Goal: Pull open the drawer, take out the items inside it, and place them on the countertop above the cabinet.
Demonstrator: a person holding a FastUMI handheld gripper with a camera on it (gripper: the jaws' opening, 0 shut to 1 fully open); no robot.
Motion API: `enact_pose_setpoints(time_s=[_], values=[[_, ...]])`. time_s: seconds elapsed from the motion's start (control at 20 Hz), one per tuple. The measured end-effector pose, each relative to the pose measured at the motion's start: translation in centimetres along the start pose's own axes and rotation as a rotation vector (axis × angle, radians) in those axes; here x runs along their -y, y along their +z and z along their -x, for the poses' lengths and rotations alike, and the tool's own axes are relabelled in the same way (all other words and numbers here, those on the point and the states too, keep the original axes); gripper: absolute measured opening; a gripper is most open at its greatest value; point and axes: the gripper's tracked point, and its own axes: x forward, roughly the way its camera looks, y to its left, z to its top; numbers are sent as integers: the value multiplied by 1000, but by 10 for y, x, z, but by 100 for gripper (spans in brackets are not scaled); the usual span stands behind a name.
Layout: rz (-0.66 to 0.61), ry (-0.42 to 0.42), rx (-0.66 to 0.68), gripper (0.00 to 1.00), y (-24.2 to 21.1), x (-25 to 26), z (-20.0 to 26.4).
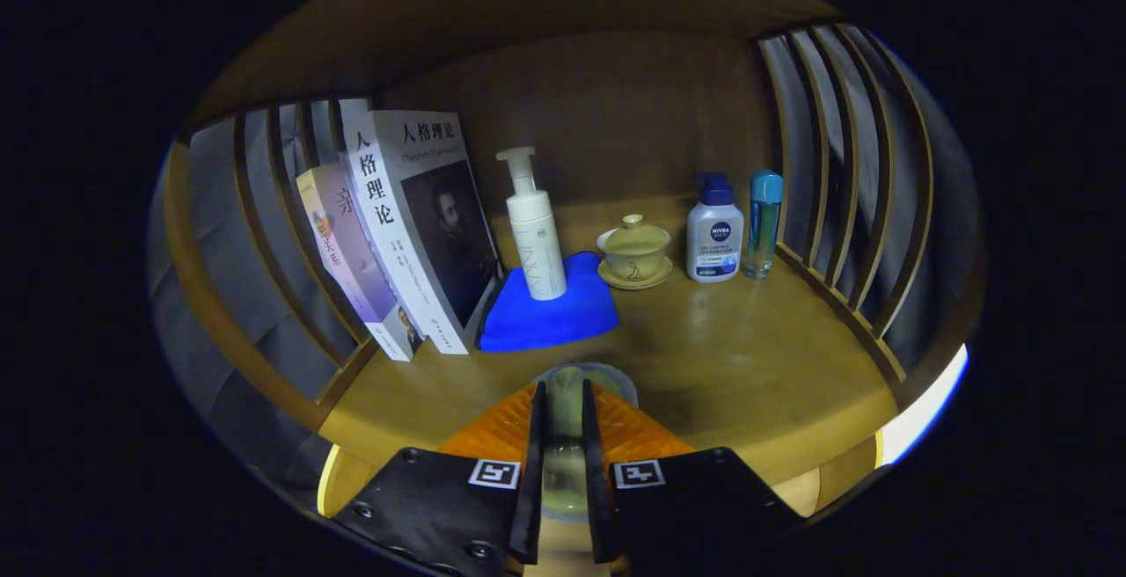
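My gripper (564,394) is shut on a small pale ceramic piece (567,383) with a knob on top; its round rim shows just past the fingertips. It is held low over the front part of the wooden countertop (721,357), just short of a blue cloth (550,313). Whether the piece touches the wood is hidden by the fingers. The drawer is out of sight below.
A white pump bottle (535,230) stands on the blue cloth. Left of it lean three books (413,225). To the right stand a lidded tea cup on a saucer (633,251), a white bottle with a blue pump (714,230) and a slim blue-capped bottle (764,225). Slatted rails (844,172) close both sides.
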Motion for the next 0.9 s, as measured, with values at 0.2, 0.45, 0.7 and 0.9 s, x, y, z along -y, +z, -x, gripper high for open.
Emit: enact_pose_setpoints(time_s=[0.2, 0.45, 0.7, 0.9], values=[[-1, 2, 83, 53, 14, 0, 10], [78, -2, 247, 98, 29, -1, 61], [111, 27, 337, 98, 10, -10, 120], [103, 37, 399, 98, -12, -14, 158]])
